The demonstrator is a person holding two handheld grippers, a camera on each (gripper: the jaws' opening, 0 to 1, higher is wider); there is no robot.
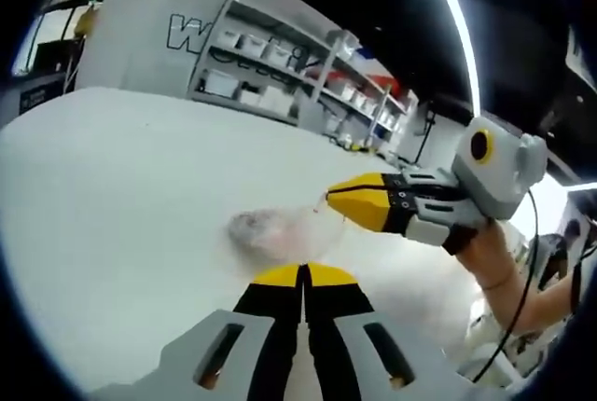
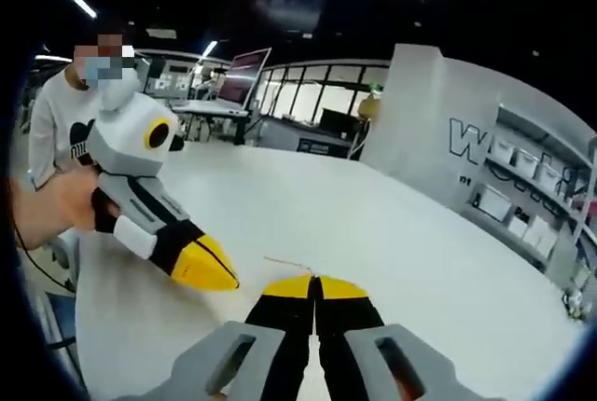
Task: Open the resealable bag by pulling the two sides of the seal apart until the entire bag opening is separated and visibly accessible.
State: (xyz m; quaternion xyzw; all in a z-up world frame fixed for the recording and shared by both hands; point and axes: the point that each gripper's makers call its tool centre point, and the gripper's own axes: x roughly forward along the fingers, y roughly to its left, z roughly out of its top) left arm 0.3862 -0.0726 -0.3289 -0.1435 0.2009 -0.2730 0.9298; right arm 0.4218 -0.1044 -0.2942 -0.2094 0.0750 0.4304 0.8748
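The left gripper [image 1: 303, 275] has its jaws pressed together, apparently pinching the clear resealable bag [image 1: 275, 233] lying on the white table [image 1: 121, 196]. The right gripper [image 1: 328, 198], jaws likewise together, pinches the bag's opposite edge.

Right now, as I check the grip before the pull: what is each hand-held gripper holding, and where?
The left hand-held gripper and right hand-held gripper each look shut on the clear resealable bag at opposite sides of its top edge, though blur hides the contact.
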